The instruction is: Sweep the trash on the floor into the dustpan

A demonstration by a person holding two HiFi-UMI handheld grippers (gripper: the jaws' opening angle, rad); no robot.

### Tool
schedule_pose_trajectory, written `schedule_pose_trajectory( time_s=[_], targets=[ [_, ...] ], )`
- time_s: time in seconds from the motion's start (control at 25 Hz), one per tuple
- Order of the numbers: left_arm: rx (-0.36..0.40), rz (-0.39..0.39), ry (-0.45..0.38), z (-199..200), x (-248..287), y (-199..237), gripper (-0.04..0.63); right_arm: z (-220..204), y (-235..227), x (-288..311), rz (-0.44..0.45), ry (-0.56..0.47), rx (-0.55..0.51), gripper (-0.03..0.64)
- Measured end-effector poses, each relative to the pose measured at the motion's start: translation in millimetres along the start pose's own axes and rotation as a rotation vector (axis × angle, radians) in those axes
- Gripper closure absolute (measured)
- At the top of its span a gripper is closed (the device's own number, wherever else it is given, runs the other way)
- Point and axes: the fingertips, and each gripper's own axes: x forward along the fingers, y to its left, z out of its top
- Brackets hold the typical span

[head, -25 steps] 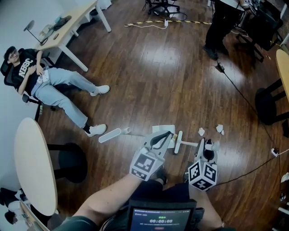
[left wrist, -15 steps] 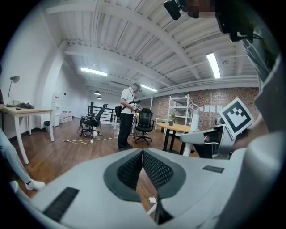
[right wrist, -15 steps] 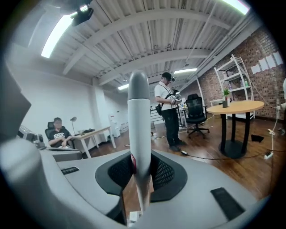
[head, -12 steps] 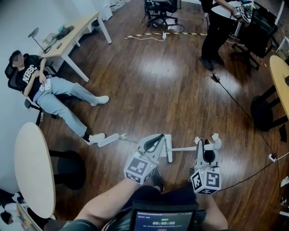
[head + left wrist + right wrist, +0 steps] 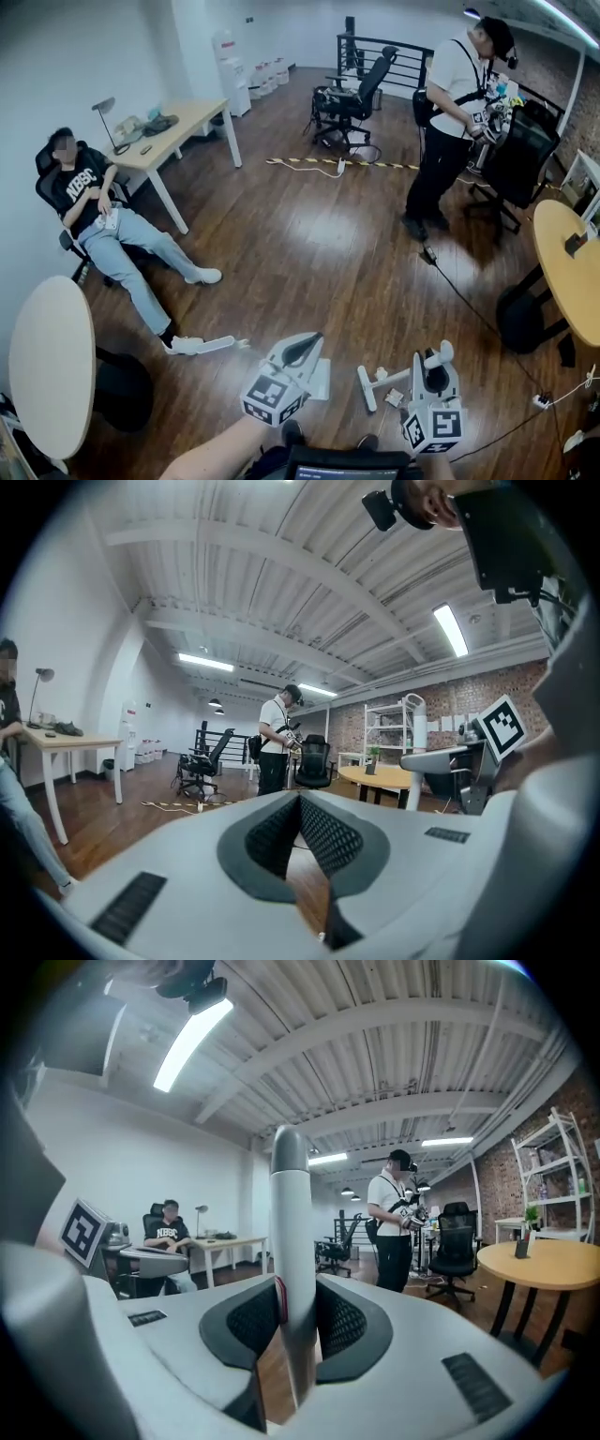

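Nearest, the right gripper (image 5: pixel 434 367) clamps the white broom handle (image 5: pixel 291 1241), and the broom head (image 5: pixel 364 387) rests on the floor. The left gripper (image 5: pixel 302 349) has its jaws almost together with nothing between them. Trash (image 5: pixel 395 398) scraps lie just beside the broom head. The dustpan (image 5: pixel 322 380) lies left of it, partly hidden by the left gripper. A seated person (image 5: pixel 89 192) stretches both legs toward the dustpan. A black cable (image 5: pixel 459 289) crosses the floor at right. Shirt print reads roughly "NBBC".
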Motion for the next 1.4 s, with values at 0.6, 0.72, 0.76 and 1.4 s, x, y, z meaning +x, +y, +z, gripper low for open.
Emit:
schedule_pose_trajectory(
  time_s=[0.6,0.72,0.76,1.4],
  targets=[
    [0.015,0.092,-0.142,133.2,-70.3,-69.1,0.578,127.0,-64.8,-122.0,0.014,-0.093,0.005,0.517],
    [0.024,0.1,-0.151,139.1,-71.3,-76.8,0.58,135.3,-71.6,-135.7,0.041,-0.118,-0.005,0.518],
    [0.025,0.094,-0.154,141.3,-71.5,-78.2,0.58,137.6,-72.2,-137.4,0.044,-0.123,-0.007,0.518],
    [0.045,0.04,-0.156,158.9,-73.2,-97.6,0.58,151.1,-84.8,-151.8,0.005,-0.129,-0.017,0.518]
  ],
)
